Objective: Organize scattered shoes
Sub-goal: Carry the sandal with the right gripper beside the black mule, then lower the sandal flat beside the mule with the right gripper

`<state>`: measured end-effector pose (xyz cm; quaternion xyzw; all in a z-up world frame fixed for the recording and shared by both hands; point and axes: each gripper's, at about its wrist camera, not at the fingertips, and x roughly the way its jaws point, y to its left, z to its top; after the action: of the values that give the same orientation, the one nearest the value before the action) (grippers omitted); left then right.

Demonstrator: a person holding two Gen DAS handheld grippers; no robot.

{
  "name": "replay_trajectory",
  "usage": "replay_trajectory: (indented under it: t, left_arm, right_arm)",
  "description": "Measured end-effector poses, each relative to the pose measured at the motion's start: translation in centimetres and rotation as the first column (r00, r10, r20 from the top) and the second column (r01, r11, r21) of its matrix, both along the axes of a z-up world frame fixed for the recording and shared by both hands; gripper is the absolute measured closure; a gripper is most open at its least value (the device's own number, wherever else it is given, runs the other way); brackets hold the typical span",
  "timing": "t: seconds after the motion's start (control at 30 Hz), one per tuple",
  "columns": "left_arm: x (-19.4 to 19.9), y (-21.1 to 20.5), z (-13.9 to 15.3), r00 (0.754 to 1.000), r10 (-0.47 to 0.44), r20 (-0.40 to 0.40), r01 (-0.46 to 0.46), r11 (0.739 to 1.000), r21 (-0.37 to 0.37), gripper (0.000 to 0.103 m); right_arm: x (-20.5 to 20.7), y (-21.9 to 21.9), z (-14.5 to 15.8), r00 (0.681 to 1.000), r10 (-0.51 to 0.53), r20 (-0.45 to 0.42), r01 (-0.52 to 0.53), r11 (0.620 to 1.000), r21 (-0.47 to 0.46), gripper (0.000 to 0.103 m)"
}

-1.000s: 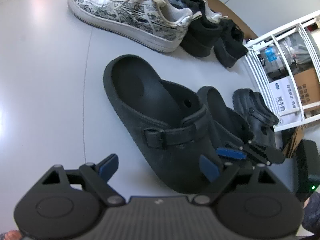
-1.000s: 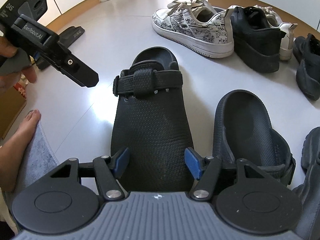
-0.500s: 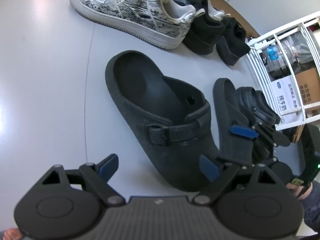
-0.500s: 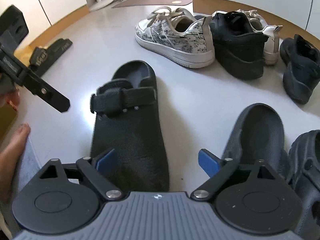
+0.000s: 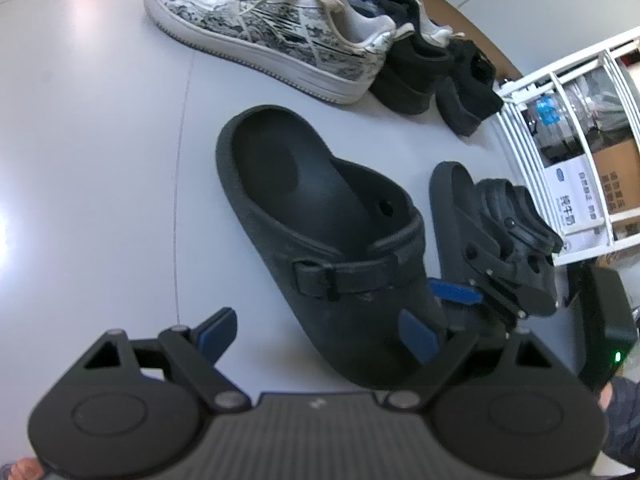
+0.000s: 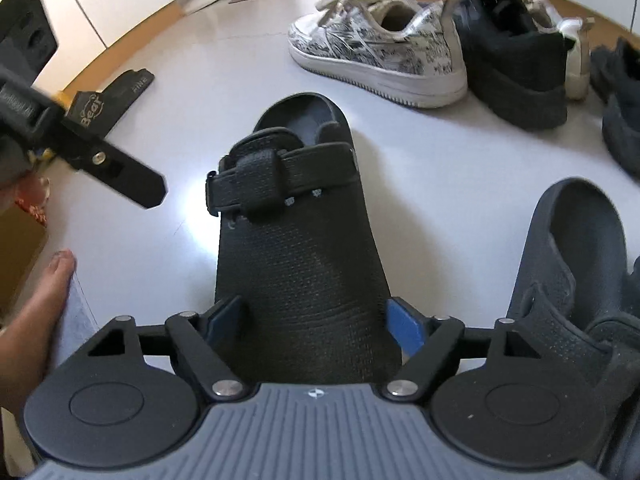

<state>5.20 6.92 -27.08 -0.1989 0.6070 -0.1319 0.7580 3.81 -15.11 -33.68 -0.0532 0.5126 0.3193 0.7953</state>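
A black strapped clog (image 5: 320, 220) lies on the pale floor, with its toe toward both grippers. My right gripper (image 6: 314, 320) is open and straddles the toe (image 6: 304, 292), its blue pads close against both sides. In the left wrist view one of its fingers (image 5: 456, 292) shows beside the toe. My left gripper (image 5: 318, 332) hangs open above the floor, left of the toe and holding nothing. One of its fingers (image 6: 120, 176) reaches in at the left of the right wrist view. The matching clog (image 6: 568, 248) lies to the right.
A white patterned sneaker (image 5: 272, 36), a black sneaker (image 5: 408, 76) and further dark shoes line the far side. A perforated dark clog (image 5: 516, 220) sits by a white wire rack (image 5: 560, 120). A bare foot (image 6: 44, 292) and a flat black item (image 6: 112, 96) lie at the left.
Half a second ago my right gripper was drawn back with its jaws wide. It has since moved forward around the clog's toe and its jaws have narrowed. The left gripper has barely shifted.
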Motion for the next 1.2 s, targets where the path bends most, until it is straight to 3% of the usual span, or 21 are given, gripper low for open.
replay_trajectory:
  t: [0.4,0.67,0.8,0.97,1.13,1.2]
  left_arm:
    - [0.2,-0.2,0.0,1.000,0.002,0.004,-0.002,1.000,-0.004,0.013]
    - [0.1,-0.1,-0.1,1.000,0.009,0.006,-0.009,1.000,-0.011,0.013]
    - [0.0,0.0,0.0,1.000,0.012,0.011,-0.012,1.000,-0.011,0.013]
    - [0.2,0.3,-0.1,0.999,0.031,0.011,-0.031,0.999,-0.010,0.013]
    - [0.1,0.5,0.1,0.999,0.039,0.021,-0.039,0.999,-0.008,0.013]
    - [0.0,0.5,0.0,0.999,0.041,0.016,-0.040,0.999,-0.009,0.013]
  right_arm:
    - [-2.0,-0.8,0.2,0.984,-0.137,-0.112,0.134,0.991,-0.030,0.025]
    - [-3.5,-1.8,0.4,0.961,-0.246,-0.127,0.244,0.969,-0.032,0.035]
    - [-3.4,-1.8,0.2,0.964,-0.234,-0.129,0.232,0.972,-0.028,0.033]
    - [-2.9,-1.2,0.7,0.979,-0.198,-0.052,0.198,0.980,-0.005,0.032]
    - [-2.3,0.0,0.1,0.990,-0.143,-0.007,0.142,0.990,-0.023,0.018]
    - [-2.0,0.4,-0.1,0.993,-0.120,0.011,0.120,0.992,-0.030,0.018]
